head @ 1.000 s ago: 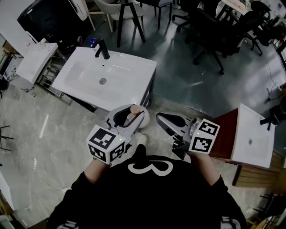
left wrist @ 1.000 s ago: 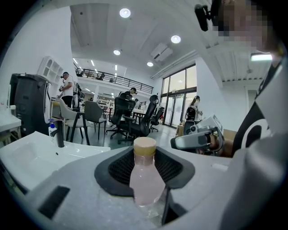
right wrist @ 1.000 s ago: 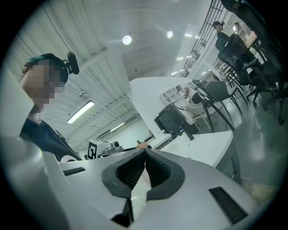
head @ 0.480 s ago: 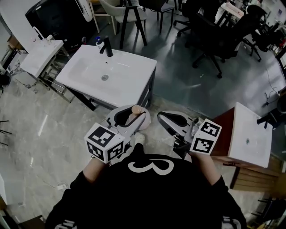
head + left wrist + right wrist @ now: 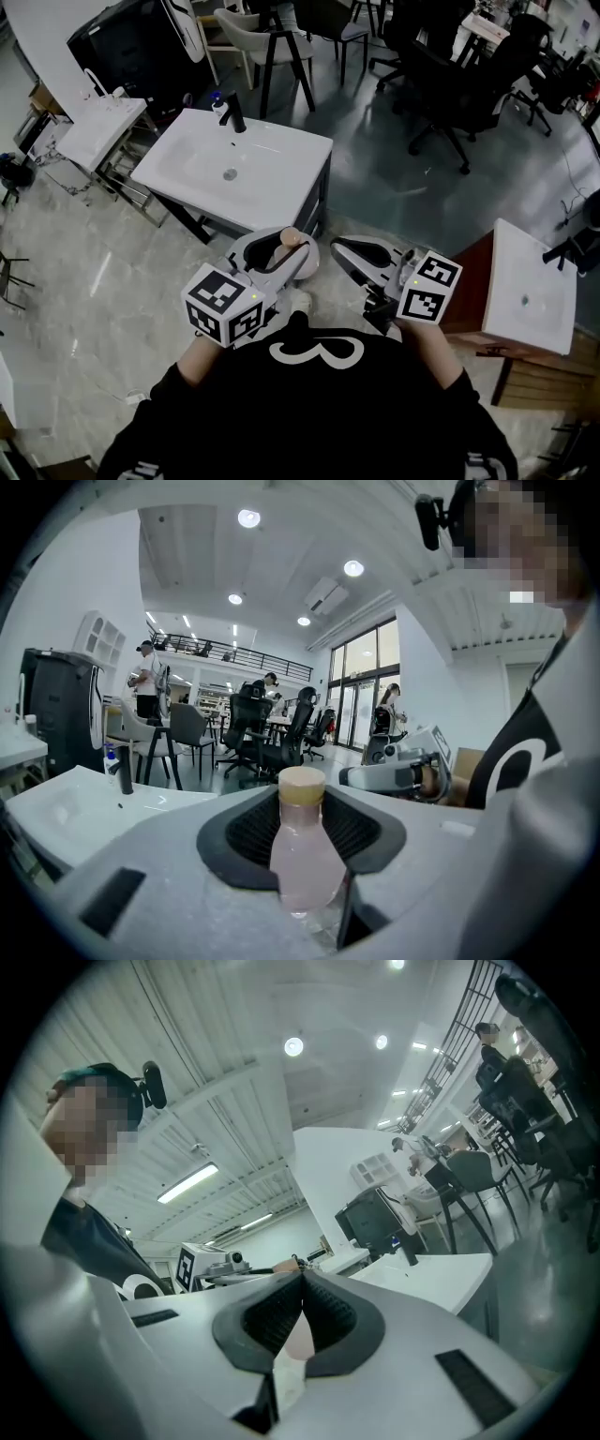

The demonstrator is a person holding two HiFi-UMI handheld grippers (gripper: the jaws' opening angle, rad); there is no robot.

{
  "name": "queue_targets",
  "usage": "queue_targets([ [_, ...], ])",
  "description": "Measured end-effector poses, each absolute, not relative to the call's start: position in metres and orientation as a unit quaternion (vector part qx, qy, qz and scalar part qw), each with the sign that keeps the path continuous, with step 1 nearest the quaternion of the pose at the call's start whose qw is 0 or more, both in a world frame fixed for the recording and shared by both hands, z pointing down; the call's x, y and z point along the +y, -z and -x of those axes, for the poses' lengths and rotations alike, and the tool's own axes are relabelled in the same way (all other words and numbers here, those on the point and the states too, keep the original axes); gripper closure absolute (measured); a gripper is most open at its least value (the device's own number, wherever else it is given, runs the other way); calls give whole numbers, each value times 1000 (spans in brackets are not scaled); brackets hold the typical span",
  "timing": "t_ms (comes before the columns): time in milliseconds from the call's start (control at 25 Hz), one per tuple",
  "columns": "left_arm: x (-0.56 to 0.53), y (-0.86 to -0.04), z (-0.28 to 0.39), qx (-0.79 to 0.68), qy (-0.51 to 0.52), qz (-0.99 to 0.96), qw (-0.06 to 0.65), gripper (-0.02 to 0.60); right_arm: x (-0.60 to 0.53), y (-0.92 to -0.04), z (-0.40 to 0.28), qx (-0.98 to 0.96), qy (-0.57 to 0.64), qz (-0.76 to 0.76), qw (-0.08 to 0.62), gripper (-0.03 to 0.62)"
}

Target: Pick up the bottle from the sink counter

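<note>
Grey marbled floor (image 5: 84,281) filled most of the head view, with office chairs at the far side.

White rectangular sink counter (image 5: 286,183) on dark legs stood well ahead of the person, out of reach of both grippers. On its back edge were a black tap (image 5: 236,114) and, just beside it, a small clear bottle with a blue cap (image 5: 217,101), upright and untouched.

Left gripper (image 5: 279,246) was held out in front of the body over bare floor, pointing towards the sink. Its jaws were clamped on a pale pink translucent plastic bottle with a tan round cap (image 5: 302,850). The left gripper view showed the ribbed pads pressing on the body from either side, with the neck and cap poking out past the tips. The bottle sat in line with the jaws, clear of any surface.

Right gripper (image 5: 302,1279) was alongside, near the left but apart from it. Its jaws were closed tip to tip with nothing caught in them. The pale patch seen through the gap lower down could not be identified.

Judgement: the pick-up itself looked done, since the pink bottle was off the counter and carried only by the left grip. Little remained beyond keeping that hold. The blue-capped bottle by the tap was not yet dealt with, if the task also covered it.
</note>
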State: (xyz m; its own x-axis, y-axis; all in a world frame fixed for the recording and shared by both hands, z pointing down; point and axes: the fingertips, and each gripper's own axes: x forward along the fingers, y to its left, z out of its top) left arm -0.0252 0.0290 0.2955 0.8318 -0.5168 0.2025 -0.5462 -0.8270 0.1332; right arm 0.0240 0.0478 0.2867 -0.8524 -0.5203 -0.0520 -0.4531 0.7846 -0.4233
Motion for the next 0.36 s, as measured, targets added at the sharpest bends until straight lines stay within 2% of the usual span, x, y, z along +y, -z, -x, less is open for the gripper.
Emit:
queue_targets([
  [360,36,-284,26,-274,-72,-955,85,433,54,-280,-27,943,183,268,77,581],
])
